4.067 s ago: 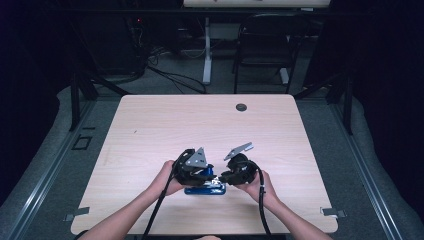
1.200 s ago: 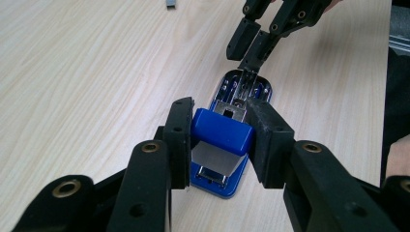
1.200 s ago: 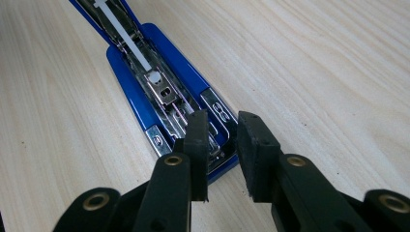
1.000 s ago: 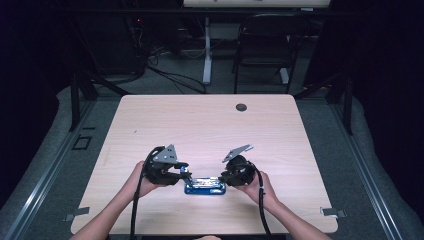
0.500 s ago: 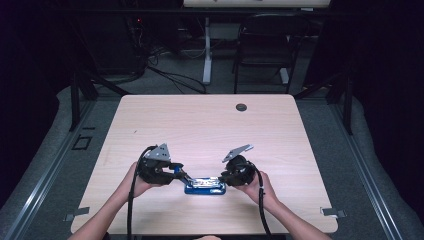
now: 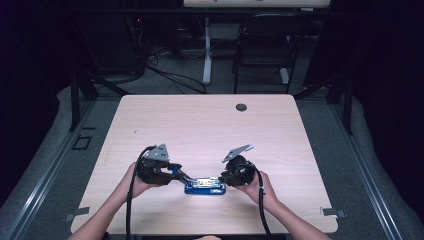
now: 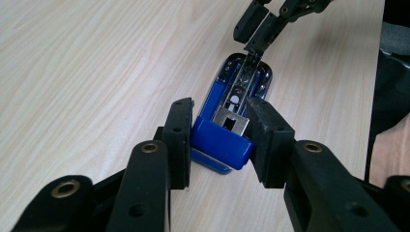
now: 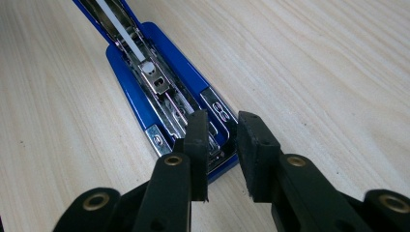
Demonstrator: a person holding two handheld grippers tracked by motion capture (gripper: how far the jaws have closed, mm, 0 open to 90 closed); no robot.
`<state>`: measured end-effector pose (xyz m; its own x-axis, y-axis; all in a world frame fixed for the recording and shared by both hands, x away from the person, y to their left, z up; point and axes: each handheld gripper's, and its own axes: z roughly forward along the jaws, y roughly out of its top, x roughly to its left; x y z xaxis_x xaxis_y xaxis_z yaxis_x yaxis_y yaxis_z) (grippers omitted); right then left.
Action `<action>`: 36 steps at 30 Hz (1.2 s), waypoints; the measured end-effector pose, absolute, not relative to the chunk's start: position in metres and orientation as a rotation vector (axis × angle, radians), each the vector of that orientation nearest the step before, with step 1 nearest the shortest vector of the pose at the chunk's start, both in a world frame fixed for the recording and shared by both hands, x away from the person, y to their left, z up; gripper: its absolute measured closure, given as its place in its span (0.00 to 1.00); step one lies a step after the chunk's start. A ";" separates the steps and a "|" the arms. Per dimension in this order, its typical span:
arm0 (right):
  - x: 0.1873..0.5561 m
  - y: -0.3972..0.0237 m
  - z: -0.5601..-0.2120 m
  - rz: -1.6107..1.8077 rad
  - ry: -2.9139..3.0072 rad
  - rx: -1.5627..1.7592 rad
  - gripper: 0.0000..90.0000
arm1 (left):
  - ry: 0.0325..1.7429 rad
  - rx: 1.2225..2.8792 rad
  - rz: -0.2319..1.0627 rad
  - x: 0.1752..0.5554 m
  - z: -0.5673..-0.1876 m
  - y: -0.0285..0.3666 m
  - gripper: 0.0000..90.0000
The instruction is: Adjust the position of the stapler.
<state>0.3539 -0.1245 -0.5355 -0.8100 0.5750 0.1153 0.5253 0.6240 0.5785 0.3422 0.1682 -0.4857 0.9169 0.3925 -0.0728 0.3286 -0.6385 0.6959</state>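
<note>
A blue stapler (image 6: 205, 186) lies opened flat near the table's front edge, its chrome magazine (image 8: 159, 92) facing up. My left gripper (image 6: 184, 178) comes in from the left. In the left gripper view its pads (image 7: 180, 140) clamp both sides of the stapler's blue rear end (image 7: 223, 142), so my left gripper (image 7: 221, 118) is shut on it. My right gripper (image 6: 223, 179) meets the stapler's other end. In the right gripper view my right gripper (image 8: 225, 124) has one finger (image 8: 197, 140) on the magazine and pinches the stapler's side rail.
The wooden table (image 6: 200, 125) has a dark round grommet (image 6: 241, 107) at the back. Its front edge is just behind the stapler. A chair (image 6: 262, 45) and cables stand on the floor beyond the table.
Since the oldest frame my left gripper has drawn away to the left and the stapler now lies stretched open between the two grippers. Over the last second almost nothing has moved.
</note>
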 end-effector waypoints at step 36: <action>0.354 -0.124 -0.535 0.937 2.767 0.932 0.83 | 0.561 2.308 0.018 0.347 -0.495 0.185 0.71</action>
